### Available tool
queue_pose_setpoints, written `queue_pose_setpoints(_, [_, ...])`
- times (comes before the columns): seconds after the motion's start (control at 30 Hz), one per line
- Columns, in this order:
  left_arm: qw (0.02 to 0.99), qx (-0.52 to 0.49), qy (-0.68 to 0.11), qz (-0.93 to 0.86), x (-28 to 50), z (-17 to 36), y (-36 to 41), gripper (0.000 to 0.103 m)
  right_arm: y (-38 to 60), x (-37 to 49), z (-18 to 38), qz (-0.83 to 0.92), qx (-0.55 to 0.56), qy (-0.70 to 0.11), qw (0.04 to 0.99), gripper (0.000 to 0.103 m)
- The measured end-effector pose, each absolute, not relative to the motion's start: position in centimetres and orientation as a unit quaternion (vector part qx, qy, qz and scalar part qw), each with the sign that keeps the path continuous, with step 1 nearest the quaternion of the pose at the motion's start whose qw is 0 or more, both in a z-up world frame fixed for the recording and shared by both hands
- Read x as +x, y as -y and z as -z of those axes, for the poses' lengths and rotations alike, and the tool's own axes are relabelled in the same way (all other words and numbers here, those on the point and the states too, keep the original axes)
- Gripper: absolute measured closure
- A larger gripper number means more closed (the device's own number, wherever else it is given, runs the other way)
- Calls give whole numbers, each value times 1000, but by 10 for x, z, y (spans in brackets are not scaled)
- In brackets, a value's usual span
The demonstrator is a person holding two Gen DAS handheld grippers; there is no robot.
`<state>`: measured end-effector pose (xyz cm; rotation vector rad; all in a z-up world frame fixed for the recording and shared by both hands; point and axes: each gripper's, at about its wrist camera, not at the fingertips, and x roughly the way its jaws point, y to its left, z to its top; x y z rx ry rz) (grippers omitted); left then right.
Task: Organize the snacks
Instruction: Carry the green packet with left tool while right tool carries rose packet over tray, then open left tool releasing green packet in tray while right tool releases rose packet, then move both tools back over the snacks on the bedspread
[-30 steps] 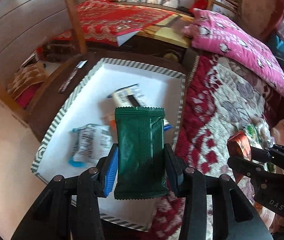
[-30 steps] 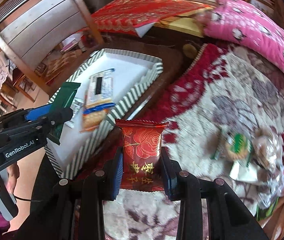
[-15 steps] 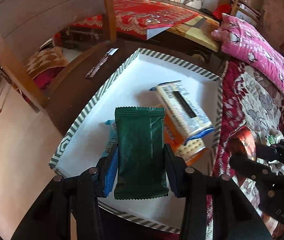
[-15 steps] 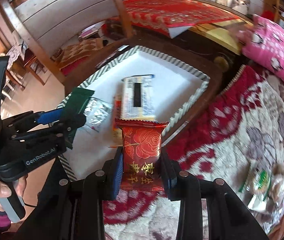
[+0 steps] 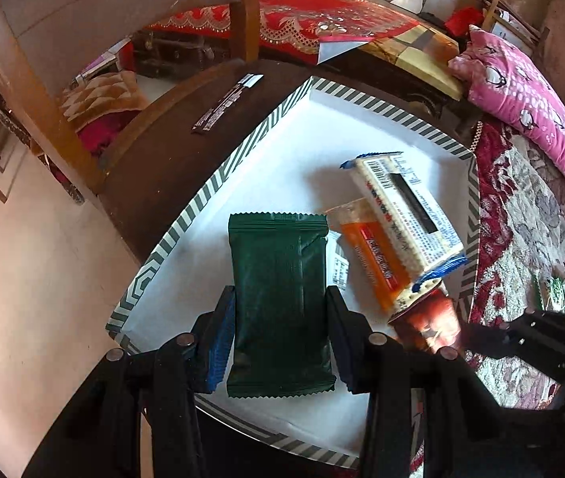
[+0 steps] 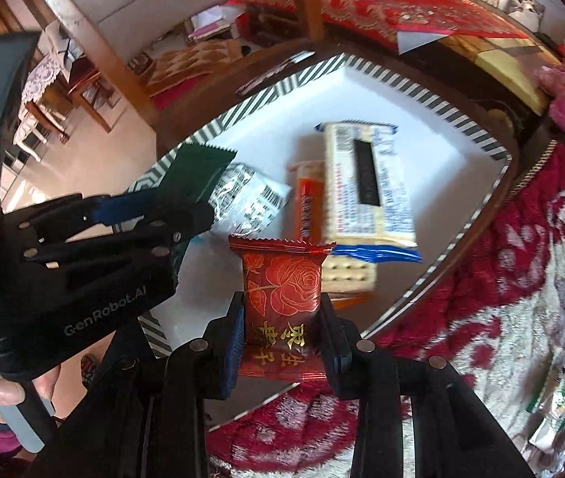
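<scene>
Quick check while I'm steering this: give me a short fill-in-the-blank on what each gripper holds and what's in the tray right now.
1. The left gripper is shut on a dark ____ snack packet.
2. The right gripper is shut on a red packet printed with a gold ____.
3. In the striped-rim tray, the cracker pack lies partly on top of the ____ packet.

Missing words: green; rose; orange
</scene>
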<state>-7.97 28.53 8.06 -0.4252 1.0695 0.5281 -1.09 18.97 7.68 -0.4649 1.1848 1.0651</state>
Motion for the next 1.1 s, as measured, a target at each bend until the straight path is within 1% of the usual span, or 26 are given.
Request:
queue_pose_setpoints(0.33, [794, -213, -512, -248, -80, -70, -292, 60, -206, -23, -57, -489, -214, -542, 649, 65])
queue_pose_setpoints(0.37, [794, -214, -511, -252, -80, -70, -292, 57, -206, -24, -56, -491, -213, -543, 646, 65])
queue_pose_setpoints(0.43, [793, -218, -508, -255, -81, -70, -293, 54, -205, -26, -56, -494, -206, -543, 647, 64])
queue_pose_setpoints(0.5, [792, -219, -509, -255, -81, -70, -293, 50, -201, -25, -59, -497, -193, -544, 648, 56])
queue_pose_setpoints(0.53, [793, -220, -508, -253, -81, -71, -292, 45, -198, -25, -61, -497, -190, -545, 648, 53])
queue_pose_setpoints(0.57, [793, -221, -507, -253, -81, -72, -291, 39, -195, -25, -63, -497, -187, -544, 650, 52])
queue_pose_setpoints(0.73, [799, -219, -499, -255, -82, -82, -284, 30, -174, -24, -77, -497, -166, -536, 662, 48])
queue_pose_setpoints(0.87, [808, -204, -492, -252, -79, -93, -270, 29, -152, -20, -90, -490, -147, -530, 676, 44])
queue_pose_setpoints(1.1, [825, -174, -489, -221, -65, -106, -231, 24, -104, -5, -102, -461, -114, -531, 702, 41])
